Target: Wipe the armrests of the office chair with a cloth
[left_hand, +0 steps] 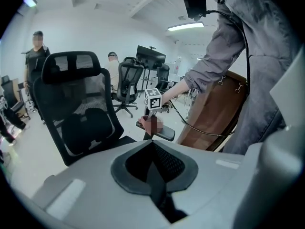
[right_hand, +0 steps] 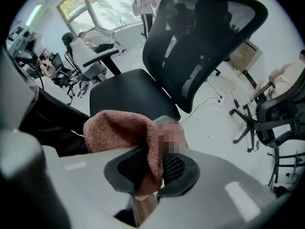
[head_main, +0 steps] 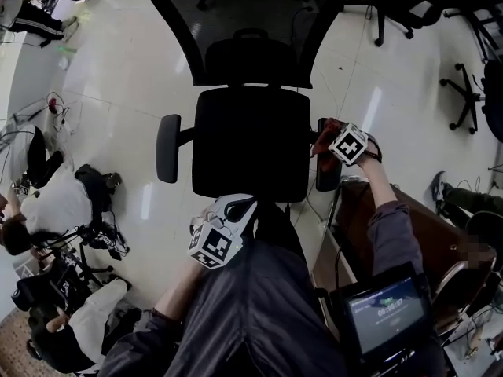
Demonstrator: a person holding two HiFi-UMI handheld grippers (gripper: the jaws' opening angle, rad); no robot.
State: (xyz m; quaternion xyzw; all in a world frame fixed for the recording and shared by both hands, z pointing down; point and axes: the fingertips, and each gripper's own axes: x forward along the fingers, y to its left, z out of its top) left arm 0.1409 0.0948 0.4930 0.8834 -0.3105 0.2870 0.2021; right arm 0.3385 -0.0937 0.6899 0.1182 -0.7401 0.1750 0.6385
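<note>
On your far left, people (head_main: 59, 203) are down on the pale floor (head_main: 118, 77) among dark gear, well apart from the office chair (head_main: 250, 69). The chair faces you, with its black seat (head_main: 251, 144) in the middle of the head view. Its left armrest (head_main: 167, 148) is bare, and nothing touches it. Your left gripper (head_main: 234, 208) sits low by the front edge of the seat, near your legs. In the left gripper view its jaws are together, with nothing between them. On the other side of the seat is the right armrest (head_main: 327, 177). The reddish cloth (head_main: 324, 134) lies bunched on the back part of that armrest. Your right gripper (head_main: 342, 146) points down at it from above. In the right gripper view the jaws are clamped on the cloth. A fold of it hangs down between the dark pads, and the rest puffs out past the jaws toward the seat. At your lower right, a small lit screen (head_main: 387, 312) sits close to your body. A brown chair (head_main: 416, 234) stands just beside your right arm.
</note>
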